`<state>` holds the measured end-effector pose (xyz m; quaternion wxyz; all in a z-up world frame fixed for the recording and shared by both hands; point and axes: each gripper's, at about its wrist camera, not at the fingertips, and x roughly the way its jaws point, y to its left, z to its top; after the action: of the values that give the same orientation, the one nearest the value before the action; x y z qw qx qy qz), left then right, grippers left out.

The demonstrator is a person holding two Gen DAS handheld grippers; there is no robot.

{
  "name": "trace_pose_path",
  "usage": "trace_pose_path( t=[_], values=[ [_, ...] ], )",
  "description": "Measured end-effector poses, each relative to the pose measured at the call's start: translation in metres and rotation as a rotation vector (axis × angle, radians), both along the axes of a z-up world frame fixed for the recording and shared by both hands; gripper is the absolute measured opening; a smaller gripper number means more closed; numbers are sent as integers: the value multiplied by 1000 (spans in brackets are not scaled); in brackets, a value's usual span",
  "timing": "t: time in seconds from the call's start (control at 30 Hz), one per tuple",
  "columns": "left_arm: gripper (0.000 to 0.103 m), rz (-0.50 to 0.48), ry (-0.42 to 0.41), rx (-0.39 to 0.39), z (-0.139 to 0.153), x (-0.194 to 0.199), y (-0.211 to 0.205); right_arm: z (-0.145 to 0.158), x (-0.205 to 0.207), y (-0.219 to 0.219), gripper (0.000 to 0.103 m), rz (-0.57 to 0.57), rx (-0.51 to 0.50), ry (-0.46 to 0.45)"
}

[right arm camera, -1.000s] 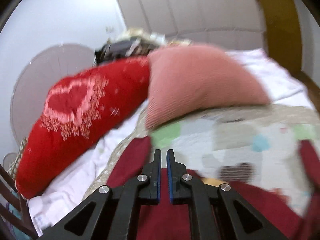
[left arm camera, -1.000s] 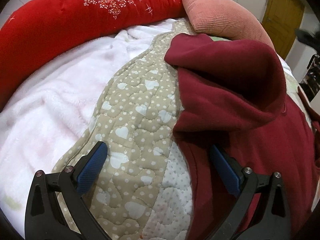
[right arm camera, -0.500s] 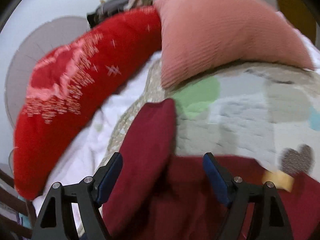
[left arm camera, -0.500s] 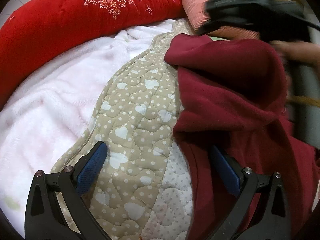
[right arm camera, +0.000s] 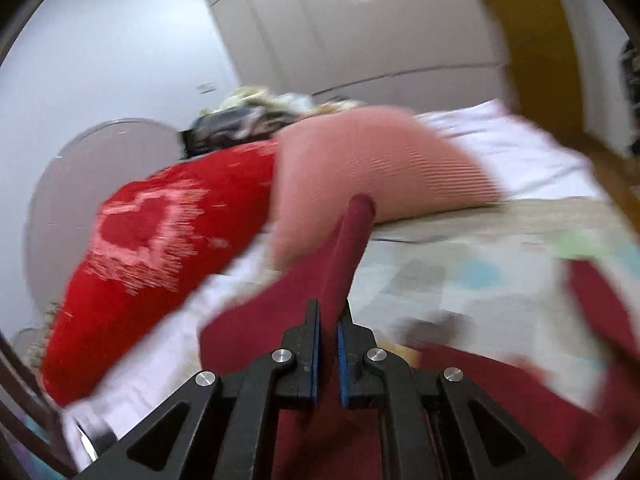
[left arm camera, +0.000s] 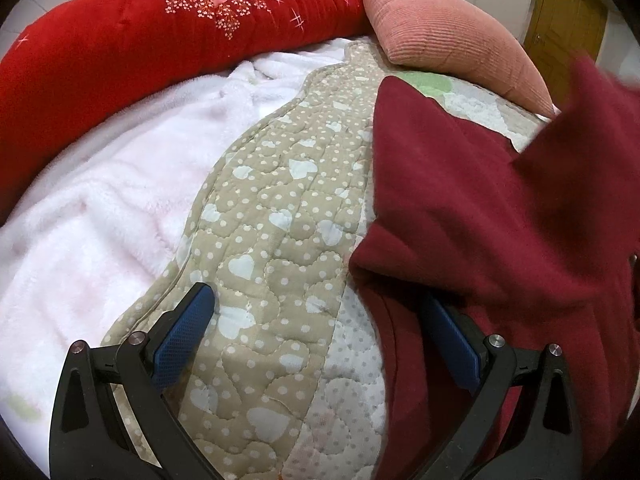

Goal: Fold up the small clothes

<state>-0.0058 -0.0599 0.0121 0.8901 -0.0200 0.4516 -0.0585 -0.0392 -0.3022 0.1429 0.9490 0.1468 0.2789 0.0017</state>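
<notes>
Because the maroon garment (left arm camera: 460, 200) is lying slumped in soft rolls on the quilted heart-print mat (left arm camera: 280, 240), it is looking like a thick fleece piece: light, limp, not slippery, and likely to sag wherever it is not being supported. Nothing about it is fragile, so a firm pinch on a hem, cuff or corner is probably the best hold, since a grip in the middle would only be bunching the cloth.

Going from the left, the white fluffy blanket (left arm camera: 100, 208) is lying beside the mat under the red floral pillow (left arm camera: 160, 40), with the pink ribbed cushion (left arm camera: 440, 32) at the far end. The left gripper (left arm camera: 320, 336) is standing wide open and holding nothing; its left pad is hovering over the mat's border, clear of the garment, while its right pad is sitting at the garment's near edge, under the overhanging fold, and I cannot tell whether it is touching the cloth. The bulk of the garment is lying to the right of those fingers.

Further right, a blurred flap of the same garment is rising off the bed. The right gripper (right arm camera: 328, 356) is pinched nearly together on a narrow strip of it, seemingly a sleeve or edge, which is running up from between the pads toward the cushion; the rest is trailing below and to the right.
</notes>
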Motion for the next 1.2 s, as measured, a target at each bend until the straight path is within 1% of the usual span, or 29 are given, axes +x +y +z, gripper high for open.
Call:
trace_pose_path(
  t=[0.03,0.07,0.1,0.13,0.17,0.2,0.23,0.27,0.3,0.33,0.37,0.43,0.47,0.53,0.63,0.67,0.7,0.73,0.77,0.8,0.87,0.93,0.97,1.0,1.03,1.07,1.13,1.2],
  values=[
    [102,1,0,3,0,0,-1,-6,-14,-8,7,-33,-37,17],
    [102,1,1,7,0,0,-2,-19,-27,-18,7,-77,-90,59],
    [102,2,2,6,1,0,-2,-36,-34,-29,7,-113,-107,121],
    [102,2,2,1,2,0,-2,-49,-35,-37,7,-131,-97,171],
    [102,1,5,-9,3,1,0,-71,-36,-51,7,-153,-61,265],
    [102,0,8,-25,5,0,4,-88,-38,-62,8,-171,-21,338],
    [102,0,13,-36,8,-1,7,-100,-43,-69,9,-174,39,375],
    [102,4,19,-37,14,-3,10,-104,-49,-74,12,-172,81,373],
    [102,11,20,-28,18,-5,13,-103,-59,-76,16,-177,98,348],
    [102,23,14,-19,23,-8,15,-99,-67,-76,25,-185,90,335],
    [102,35,0,-18,30,-11,18,-94,-76,-76,40,-192,70,314],
    [102,45,-43,-38,45,-15,20,-88,-89,-78,57,-205,75,266],
    [102,48,-64,-43,53,-15,18,-87,-93,-83,58,-213,90,254],
    [102,37,-75,-33,62,-8,8,-87,-92,-92,58,-236,107,268],
    [102,2,-71,19,64,7,-15,-89,-85,-102,58,-288,146,288],
    [102,-8,-71,35,62,13,-23,-87,-85,-102,58,-287,161,283],
    [102,-15,-56,56,56,21,-30,-83,-86,-101,58,-279,163,256],
    [102,-14,-32,76,48,28,-35,-78,-89,-99,58,-272,153,225],
    [102,-10,-4,93,40,35,-38,-73,-89,-93,58,-264,120,194],
    [102,-4,21,100,31,41,-38,-71,-90,-92,58,-258,100,187],
    [103,4,59,87,16,49,-34,-75,-79,-89,58,-233,74,207],
    [103,18,71,7,11,52,-22,-85,-70,-92,58,-216,92,227],
    [103,23,72,-6,11,53,-19,-96,-63,-95,58,-213,91,257],
    [103,20,73,-6,11,54,-17,-109,-56,-98,57,-208,91,324],
    [103,10,70,4,11,55,-18,-115,-56,-99,57,-198,100,336],
    [103,4,65,17,12,54,-19,-112,-62,-98,56,-197,94,307],
    [103,2,62,36,14,54,-26,-104,-73,-99,56,-201,97,295],
    [103,14,69,48,18,50,-26,-96,-91,-106,56,-217,145,261]
  ],
)
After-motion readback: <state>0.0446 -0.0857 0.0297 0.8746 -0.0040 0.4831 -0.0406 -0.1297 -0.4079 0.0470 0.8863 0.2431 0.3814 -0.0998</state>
